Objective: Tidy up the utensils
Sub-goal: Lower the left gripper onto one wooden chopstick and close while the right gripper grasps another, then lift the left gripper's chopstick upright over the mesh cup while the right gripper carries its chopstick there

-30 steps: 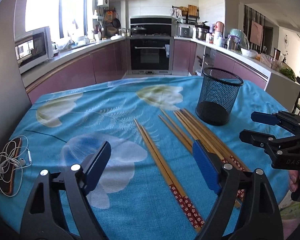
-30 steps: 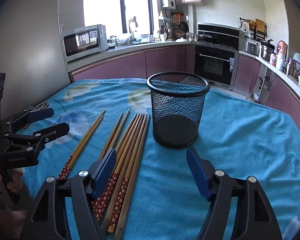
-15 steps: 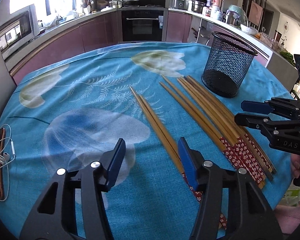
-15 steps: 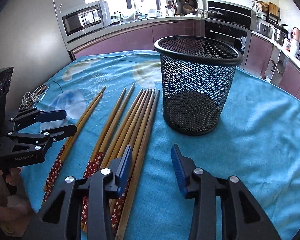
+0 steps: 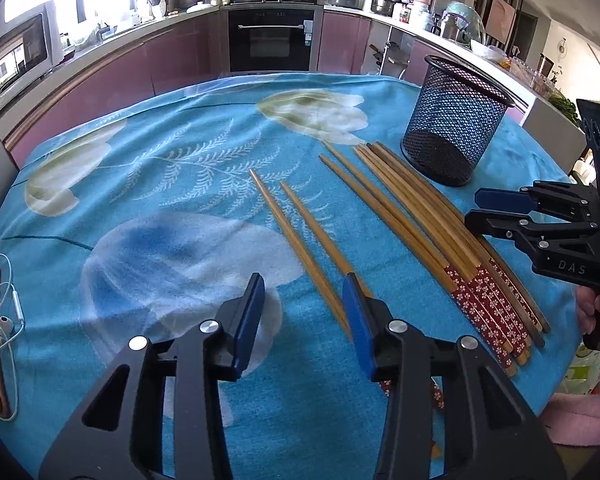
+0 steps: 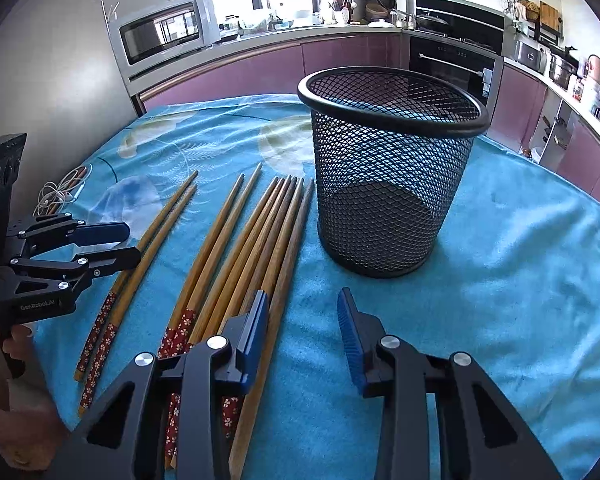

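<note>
Chopsticks lie flat on the blue-clothed worktop just left of the upright mesh cup. Left gripper jaws open over the separate pair; right gripper jaws open, holding nothing, near the cup.

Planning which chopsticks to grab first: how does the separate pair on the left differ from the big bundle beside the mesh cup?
The separate pair is two chopsticks, splayed apart at the tips; the bundle holds several, packed side by side. The pair lies far from the mesh cup; the bundle's tips reach its base. Both are wooden with red floral handles.
</note>
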Tool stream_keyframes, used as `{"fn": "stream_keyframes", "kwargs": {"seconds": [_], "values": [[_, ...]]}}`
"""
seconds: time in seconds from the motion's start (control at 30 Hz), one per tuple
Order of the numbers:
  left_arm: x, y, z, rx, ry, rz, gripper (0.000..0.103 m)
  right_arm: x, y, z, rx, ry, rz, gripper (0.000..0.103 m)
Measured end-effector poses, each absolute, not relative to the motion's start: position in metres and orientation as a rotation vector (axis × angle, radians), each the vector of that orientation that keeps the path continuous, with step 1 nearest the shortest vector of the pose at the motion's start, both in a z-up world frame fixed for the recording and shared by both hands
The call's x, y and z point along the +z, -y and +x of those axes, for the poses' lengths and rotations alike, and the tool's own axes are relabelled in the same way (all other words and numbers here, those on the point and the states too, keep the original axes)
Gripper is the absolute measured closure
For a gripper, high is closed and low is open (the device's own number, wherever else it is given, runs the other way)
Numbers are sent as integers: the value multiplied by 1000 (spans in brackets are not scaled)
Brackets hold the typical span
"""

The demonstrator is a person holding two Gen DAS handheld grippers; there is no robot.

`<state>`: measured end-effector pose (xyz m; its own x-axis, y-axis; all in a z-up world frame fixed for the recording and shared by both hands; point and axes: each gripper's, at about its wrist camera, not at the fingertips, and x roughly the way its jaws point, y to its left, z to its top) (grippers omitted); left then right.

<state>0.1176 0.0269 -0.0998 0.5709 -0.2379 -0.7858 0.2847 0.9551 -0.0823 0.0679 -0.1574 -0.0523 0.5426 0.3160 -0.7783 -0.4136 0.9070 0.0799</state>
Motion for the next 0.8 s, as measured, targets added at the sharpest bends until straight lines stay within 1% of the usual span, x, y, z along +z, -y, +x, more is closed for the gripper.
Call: {"fn": "stream_keyframes", "kwargs": {"seconds": [0.07,0.13,0.27,0.3,0.37,0.4,0.43,0.47,0.5,0.53,0.57,0.67,0.8], "values": [[-100,-30,118,-313,-918,56,67,-53,156,69,433,-902,-121,69],[-100,-32,117,-324,-925,53,69,-53,156,71,435,-910,-125,69],[-100,-27,122,-331,-934,76,70,-56,146,76,424,-922,-190,69],[-100,-25,125,-330,-933,82,70,-56,144,77,426,-923,-193,71],[-100,-21,127,-323,-930,91,70,-57,142,79,435,-923,-180,78],[-100,-20,128,-318,-927,95,70,-57,143,79,439,-922,-171,79],[-101,-19,128,-311,-924,96,71,-57,143,79,446,-924,-161,82],[-101,-18,129,-304,-922,95,75,-57,145,80,456,-928,-143,90],[-101,-18,129,-300,-921,91,77,-57,146,80,465,-932,-120,95],[-101,-18,129,-294,-922,80,85,-56,149,81,467,-933,-98,96],[-100,-18,129,-293,-924,66,89,-56,151,81,467,-930,-82,97],[-99,-21,128,-284,-914,24,94,-54,156,76,471,-910,-51,98],[-94,-23,123,-289,-898,-5,95,-41,163,67,495,-864,-21,98]]}}
